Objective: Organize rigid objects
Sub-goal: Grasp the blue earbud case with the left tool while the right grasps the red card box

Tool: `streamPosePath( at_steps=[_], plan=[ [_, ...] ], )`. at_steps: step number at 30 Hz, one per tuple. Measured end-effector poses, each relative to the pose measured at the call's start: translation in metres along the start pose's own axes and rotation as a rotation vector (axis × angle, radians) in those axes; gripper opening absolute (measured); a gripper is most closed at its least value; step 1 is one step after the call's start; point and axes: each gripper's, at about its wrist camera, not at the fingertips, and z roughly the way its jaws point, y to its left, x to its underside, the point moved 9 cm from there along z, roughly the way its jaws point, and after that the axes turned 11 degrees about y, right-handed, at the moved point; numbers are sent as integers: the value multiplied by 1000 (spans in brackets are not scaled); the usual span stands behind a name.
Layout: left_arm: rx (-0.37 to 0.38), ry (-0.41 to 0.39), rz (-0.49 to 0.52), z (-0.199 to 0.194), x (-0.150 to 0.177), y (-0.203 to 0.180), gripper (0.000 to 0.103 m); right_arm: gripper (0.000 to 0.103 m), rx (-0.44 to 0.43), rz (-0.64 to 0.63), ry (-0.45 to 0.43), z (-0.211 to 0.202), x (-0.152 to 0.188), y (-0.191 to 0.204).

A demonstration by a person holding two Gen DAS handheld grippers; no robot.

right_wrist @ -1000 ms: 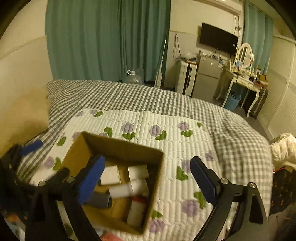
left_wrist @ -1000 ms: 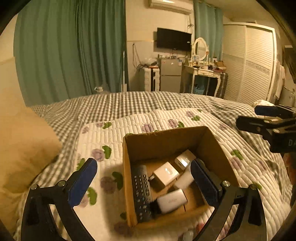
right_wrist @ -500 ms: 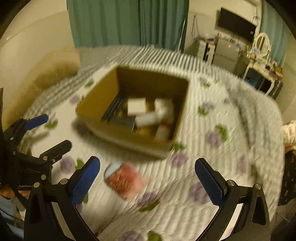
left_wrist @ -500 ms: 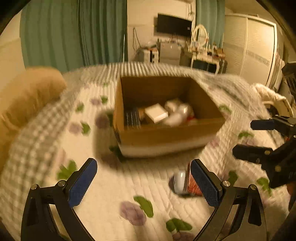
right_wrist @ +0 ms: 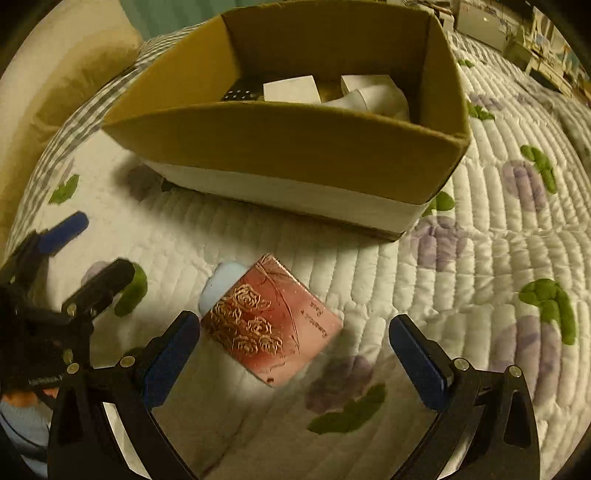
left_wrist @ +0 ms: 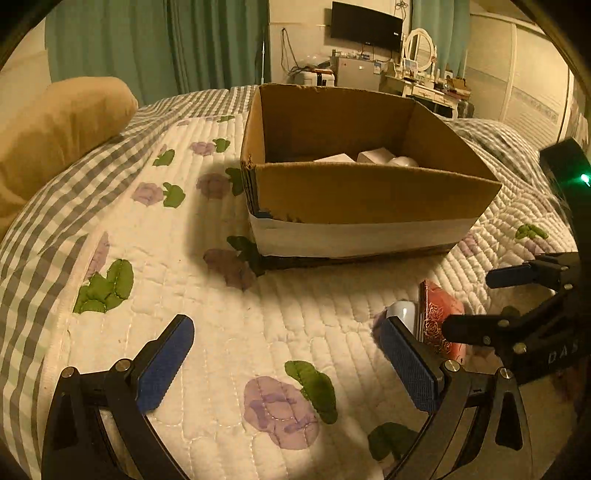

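A cardboard box (left_wrist: 369, 192) stands on the quilt and holds white chargers (right_wrist: 291, 89) and a dark remote (right_wrist: 240, 95). In front of it lie a red box with gold roses (right_wrist: 273, 325) and a small pale blue object (right_wrist: 221, 284) touching its left side; both also show in the left wrist view, the red box (left_wrist: 439, 317) and the pale object (left_wrist: 400, 312). My right gripper (right_wrist: 295, 354) is open, low over the red box. My left gripper (left_wrist: 284, 358) is open and empty over bare quilt, left of the red box.
A tan pillow (left_wrist: 55, 133) lies at the left. The white quilt with purple flowers (left_wrist: 258, 314) covers a grey checked bedspread (left_wrist: 44, 229). A dresser, mirror and TV (left_wrist: 365, 24) stand far behind the box.
Both grippers have dropped from above the box to low in front of it. The red box and pale object have come into view, now between the right gripper's fingers.
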Motion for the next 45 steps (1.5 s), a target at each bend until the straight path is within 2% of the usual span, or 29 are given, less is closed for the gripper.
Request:
streamPosePath(
  at_steps=[3, 8, 11, 15, 17, 18, 21, 28, 31, 36, 40, 43, 45],
  plan=[
    [4, 5, -9, 2, 1, 3, 103, 103, -36, 7, 28, 10, -1, 2],
    [4, 9, -14, 3, 1, 4, 103, 103, -17, -8, 71, 23, -1, 5],
    [-9, 16, -11, 5, 1, 4, 103, 103, -33, 6, 106, 36, -5, 7],
    [-13, 20, -11, 6, 1, 4, 103, 103, 11, -31, 138, 43, -5, 7],
    [-14, 21, -10, 6, 2, 4, 103, 94, 27, -42, 141, 44, -5, 8],
    [-16, 23, -10, 6, 2, 4, 103, 94, 41, -42, 140, 43, -3, 8],
    [-22, 33, -9, 7, 1, 3, 103, 94, 60, -54, 120, 37, 1, 11],
    [-30, 36, 11, 0, -8, -6, 103, 94, 134, -73, 1, -17, 10, 0],
    [0, 32, 32, -4, -12, -23, 103, 94, 173, -77, -37, -39, 10, -10],
    [10, 69, 93, 11, -13, -62, 103, 94, 234, -71, -61, -58, -1, -33],
    [16, 132, 84, 34, -7, -79, 103, 94, 227, -69, -50, -60, -8, -44],
    [40, 179, 62, 50, -2, -87, 93, 94, 218, -64, -31, -49, -10, -53],
    [53, 214, 64, 62, 2, -92, 80, 94, 212, -59, -18, -42, -9, -55]
  ],
)
